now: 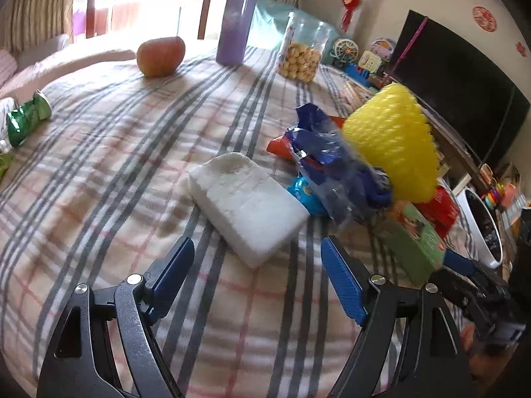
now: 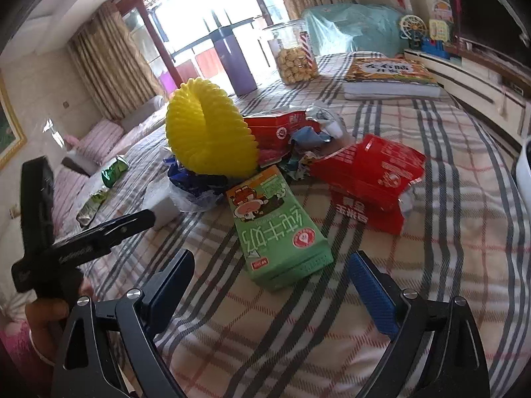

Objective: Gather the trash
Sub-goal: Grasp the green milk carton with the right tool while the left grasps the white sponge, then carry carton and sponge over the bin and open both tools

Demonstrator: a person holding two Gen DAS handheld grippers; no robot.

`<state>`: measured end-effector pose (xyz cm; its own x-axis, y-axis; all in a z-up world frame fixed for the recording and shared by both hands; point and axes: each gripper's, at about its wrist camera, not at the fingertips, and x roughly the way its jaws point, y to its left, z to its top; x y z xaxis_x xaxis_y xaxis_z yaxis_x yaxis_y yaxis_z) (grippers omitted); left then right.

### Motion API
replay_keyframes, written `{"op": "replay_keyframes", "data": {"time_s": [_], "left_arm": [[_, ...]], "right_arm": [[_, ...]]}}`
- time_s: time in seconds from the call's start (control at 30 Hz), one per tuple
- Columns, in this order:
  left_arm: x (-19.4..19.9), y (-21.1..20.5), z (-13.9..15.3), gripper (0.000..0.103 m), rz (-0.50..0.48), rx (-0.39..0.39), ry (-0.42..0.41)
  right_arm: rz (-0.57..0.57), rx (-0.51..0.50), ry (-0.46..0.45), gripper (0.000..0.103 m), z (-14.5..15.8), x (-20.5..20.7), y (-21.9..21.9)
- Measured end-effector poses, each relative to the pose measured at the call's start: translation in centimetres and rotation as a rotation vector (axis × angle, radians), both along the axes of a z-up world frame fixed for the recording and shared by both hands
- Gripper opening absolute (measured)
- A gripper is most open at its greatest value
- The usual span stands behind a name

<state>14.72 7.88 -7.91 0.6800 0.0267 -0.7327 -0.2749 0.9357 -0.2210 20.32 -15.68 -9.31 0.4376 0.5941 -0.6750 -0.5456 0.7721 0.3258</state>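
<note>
Both claws stand released and empty. Left claw (image 1: 257,275) aims at the white foam block (image 1: 249,209), lying just left of the trash heap's yellow foam net (image 1: 395,146); straddle its narrow sides squarely before clenching. Right claw (image 2: 270,285) faces the green milk carton (image 2: 278,225), just in front of the net.

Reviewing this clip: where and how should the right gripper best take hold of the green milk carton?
Probably across the near end of the green milk carton, from above and in front. It lies flat on the plaid cloth, long axis pointing at the open right gripper; its narrow width suits the jaws, and that end is clear of the yellow foam net.
</note>
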Motion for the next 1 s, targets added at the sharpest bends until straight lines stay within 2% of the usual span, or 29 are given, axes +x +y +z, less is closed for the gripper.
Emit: {"op": "replay_keyframes", "data": {"time_s": [0.17,0.27,0.3,0.33,0.4,0.73,1.0], "left_arm": [[2.1,-0.2,-0.8,0.081,0.02,0.013,0.026],[2.7,-0.1,-0.9,0.079,0.034,0.034,0.037],[2.8,0.0,-0.9,0.07,0.034,0.038,0.033],[2.7,0.1,-1.0,0.069,0.03,0.042,0.032],[2.3,0.1,-0.8,0.066,0.017,0.038,0.017],[-1.7,-2.3,0.0,0.065,-0.096,0.053,-0.011],[-3.8,-8.3,1.6,0.065,-0.267,0.099,-0.052]], "right_arm": [[0.017,-0.044,-0.017,0.094,0.0,1.0,1.2],[0.025,-0.076,-0.015,0.09,-0.2,1.5,2.1],[0.026,-0.086,-0.015,0.086,-0.3,1.6,2.3],[0.027,-0.1,-0.013,0.081,-0.6,1.7,2.4],[0.021,-0.125,-0.006,0.059,-0.9,1.8,2.7],[-0.024,-0.053,0.008,0.053,-0.3,-0.3,-0.3],[-0.106,0.002,0.01,0.053,0.3,-2.1,-4.7]]}}
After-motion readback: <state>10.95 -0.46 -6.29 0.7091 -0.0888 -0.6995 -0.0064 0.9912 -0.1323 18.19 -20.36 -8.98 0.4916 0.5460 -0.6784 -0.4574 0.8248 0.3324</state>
